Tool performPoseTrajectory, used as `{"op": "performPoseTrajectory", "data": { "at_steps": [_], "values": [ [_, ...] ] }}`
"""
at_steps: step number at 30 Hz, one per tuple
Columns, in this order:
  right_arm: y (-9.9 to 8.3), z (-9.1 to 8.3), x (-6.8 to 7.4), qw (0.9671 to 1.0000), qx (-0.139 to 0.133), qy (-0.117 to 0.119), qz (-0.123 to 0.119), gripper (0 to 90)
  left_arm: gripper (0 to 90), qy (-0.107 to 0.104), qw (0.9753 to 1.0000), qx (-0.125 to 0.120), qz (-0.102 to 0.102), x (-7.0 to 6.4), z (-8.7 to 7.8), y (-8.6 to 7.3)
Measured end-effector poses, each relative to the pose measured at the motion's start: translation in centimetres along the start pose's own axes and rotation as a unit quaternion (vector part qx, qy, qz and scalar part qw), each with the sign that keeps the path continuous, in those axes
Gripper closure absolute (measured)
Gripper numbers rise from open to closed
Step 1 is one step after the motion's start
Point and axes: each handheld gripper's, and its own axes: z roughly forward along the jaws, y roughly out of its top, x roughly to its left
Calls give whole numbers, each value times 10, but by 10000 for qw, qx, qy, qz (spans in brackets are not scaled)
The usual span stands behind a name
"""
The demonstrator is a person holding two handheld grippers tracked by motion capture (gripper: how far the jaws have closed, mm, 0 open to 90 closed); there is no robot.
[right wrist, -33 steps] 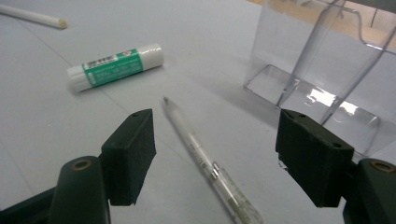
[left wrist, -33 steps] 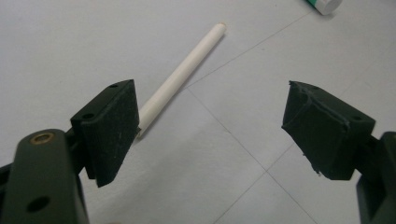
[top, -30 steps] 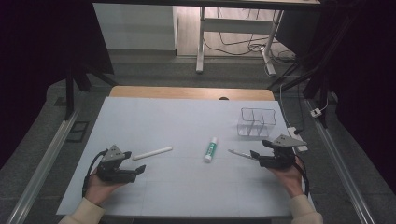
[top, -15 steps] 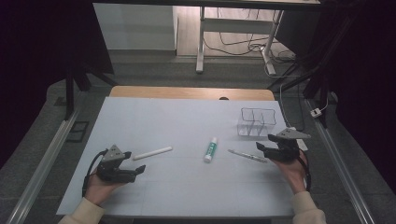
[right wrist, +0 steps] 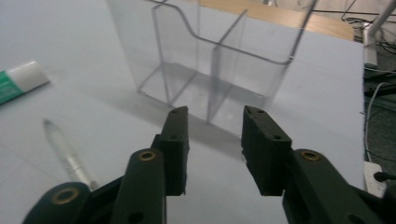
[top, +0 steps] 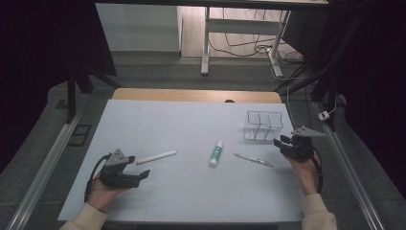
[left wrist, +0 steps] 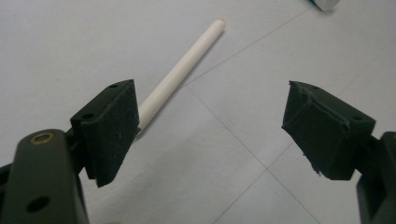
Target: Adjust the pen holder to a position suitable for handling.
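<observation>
On table | left claw [left wrist: 210, 126] wide beside white stick [left wrist: 180, 74] | right claw [right wrist: 212, 140] narrow, empty

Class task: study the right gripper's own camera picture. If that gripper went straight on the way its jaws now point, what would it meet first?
Most likely the clear divided holder: the right gripper, jaws apart and empty, points at its near wall. The pen lies off to one side, out of that line.

A clear plastic organizer [top: 263, 125] stands upright on the tabletop [top: 191, 120], split into open-topped compartments, all empty. A white stick [top: 156, 156] lies flat, well to the organizer's left, tilted slightly, touching nothing.
</observation>
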Motion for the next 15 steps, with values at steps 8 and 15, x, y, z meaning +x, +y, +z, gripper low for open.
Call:
{"op": "performPoseTrajectory", "data": {
  "at_steps": [8, 15],
  "values": [
    [0, 6, -15, 9997, 4, -145, 174, 770, 186, -8, 10000, 31, 15, 0, 1, 0],
    [1, 14, -22, 9988, 187, -435, 124, 891, 187, -13, 10000, 33, 18, 0, 1, 0]
  ]
}}
